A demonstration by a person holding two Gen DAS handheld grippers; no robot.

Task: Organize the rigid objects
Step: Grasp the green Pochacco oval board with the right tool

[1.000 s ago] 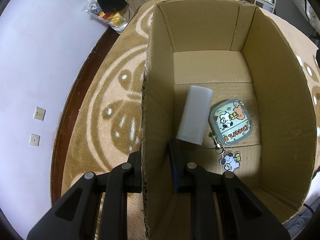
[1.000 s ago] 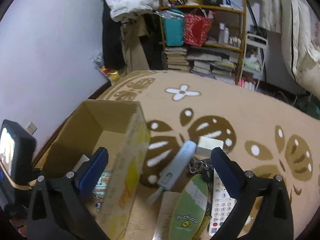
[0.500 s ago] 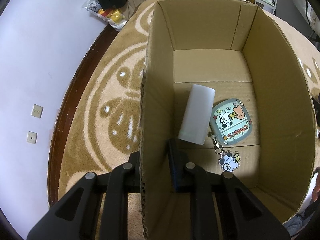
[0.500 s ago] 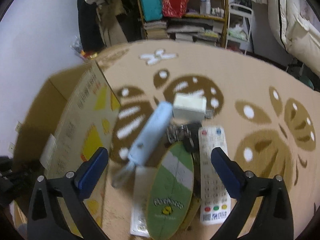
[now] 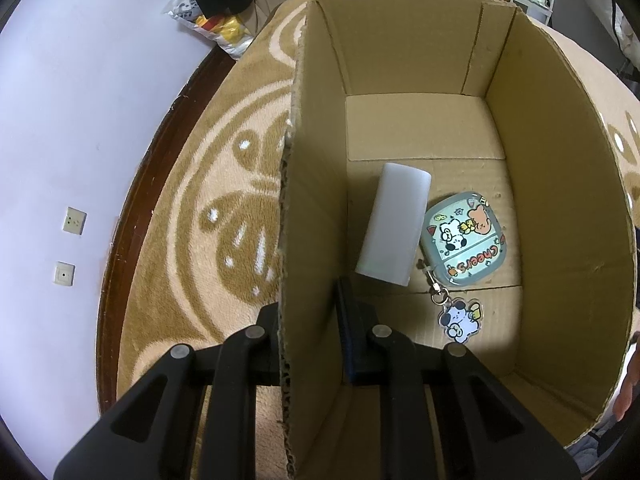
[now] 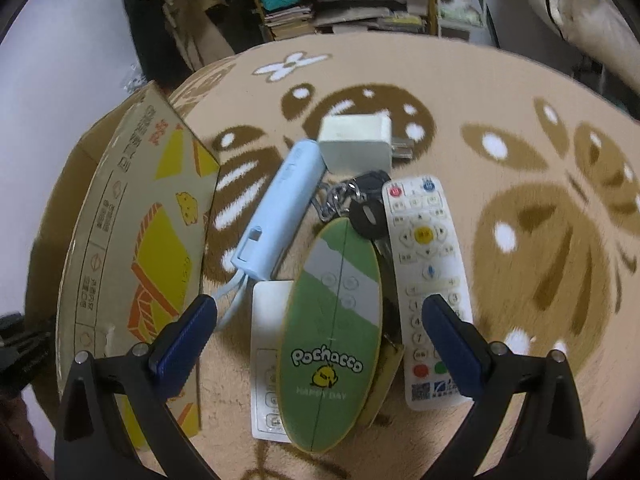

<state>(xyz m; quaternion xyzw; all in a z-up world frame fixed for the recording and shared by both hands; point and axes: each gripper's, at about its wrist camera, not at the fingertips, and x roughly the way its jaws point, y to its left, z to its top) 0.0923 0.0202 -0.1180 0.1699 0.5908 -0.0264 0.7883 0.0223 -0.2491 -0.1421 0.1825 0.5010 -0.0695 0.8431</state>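
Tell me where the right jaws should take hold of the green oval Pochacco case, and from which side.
Grip the green oval case across its narrow width, about mid-length, coming straight down from above. It lies flat, topmost on the pile, long axis pointing away from the right gripper, whose open jaws already straddle it. Its long edges overhang the white card, probably leaving room for the pads.

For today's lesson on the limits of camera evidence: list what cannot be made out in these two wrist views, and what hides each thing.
- Left wrist view: the left gripper clamps the cardboard box wall, which hides its outer pad.
- Right wrist view: the green oval Pochacco item covers most of the white card and the key blade.
- Right wrist view: white remote button labels are too small to read; the open right gripper finger hides its lower edge.
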